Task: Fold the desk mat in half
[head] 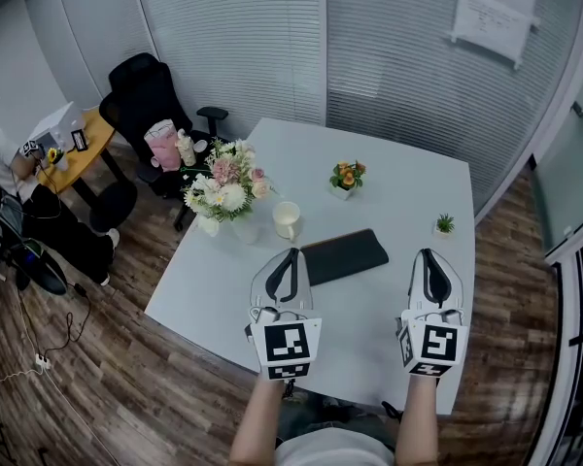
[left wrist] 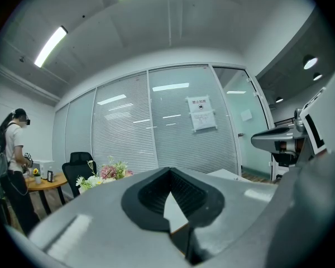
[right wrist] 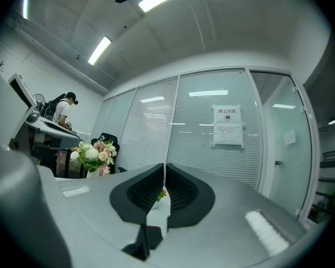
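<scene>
1. The white counter [head: 389, 192] carries everything. I stand at its near edge, with both of my tools held level over that side.
2. The desk mat [head: 345, 255] lies flat mid-counter as a dark, compact rectangle, between my two tools. I cannot tell from here whether it is one layer or two. It could be an open mat awaiting its fold or one already doubled over, so I would read its edges before committing.
3. The bouquet [head: 223, 187] stands beyond the mat's left end, so any sweep there should stay low and short.
4. My left gripper [head: 291, 253] is closed and empty, its tip just beside the mat's left end. My right gripper [head: 428, 254] is also closed on nothing, and clear of the mat's right end.
5. The cup [head: 287, 219] sits near the mat's far left corner and looks the easiest thing to knock.
</scene>
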Demonstrator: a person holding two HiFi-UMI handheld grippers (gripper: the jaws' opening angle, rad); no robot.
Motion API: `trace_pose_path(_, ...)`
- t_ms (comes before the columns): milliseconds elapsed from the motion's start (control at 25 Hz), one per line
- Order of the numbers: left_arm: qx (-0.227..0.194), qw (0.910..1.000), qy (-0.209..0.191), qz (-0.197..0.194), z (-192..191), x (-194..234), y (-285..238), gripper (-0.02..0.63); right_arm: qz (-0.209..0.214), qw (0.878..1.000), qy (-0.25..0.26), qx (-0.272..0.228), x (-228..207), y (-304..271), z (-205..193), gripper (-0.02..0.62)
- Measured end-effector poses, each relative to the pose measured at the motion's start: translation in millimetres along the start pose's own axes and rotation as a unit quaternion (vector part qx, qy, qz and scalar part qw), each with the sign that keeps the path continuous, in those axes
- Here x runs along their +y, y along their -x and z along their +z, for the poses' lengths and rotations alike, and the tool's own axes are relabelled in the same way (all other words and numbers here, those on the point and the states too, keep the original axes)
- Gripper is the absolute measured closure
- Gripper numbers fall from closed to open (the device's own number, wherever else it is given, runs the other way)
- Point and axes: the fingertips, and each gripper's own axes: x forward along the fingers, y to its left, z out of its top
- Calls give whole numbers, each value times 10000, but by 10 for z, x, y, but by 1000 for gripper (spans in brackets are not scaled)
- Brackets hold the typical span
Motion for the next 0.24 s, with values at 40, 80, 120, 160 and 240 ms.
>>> trace_pose_path(40, 11, 10000, 1, -4, -4, -2, -3, 606, -6, 10000, 0, 7, -5, -1, -3, 560)
trace_pose_path(80, 21, 10000, 5, -9, -8, -2, -5, 606, -10, 10000, 2, 10, -8, -2, -2, 560)
trace_pose_path(120, 28, 10000, 11, -14, -12, -2, -6, 606, -11, 10000, 6, 9, -10, -2, 0, 560)
trace_pose_path(160, 32, 10000, 14, -17, -15, -2, -7, 606, -13, 10000, 9, 7, -12, -2, 3, 560)
trace_pose_path(240, 39, 10000, 16, -21, -19, -3, -6, 606, -16, 10000, 14, 0, -18, -1, 8, 560)
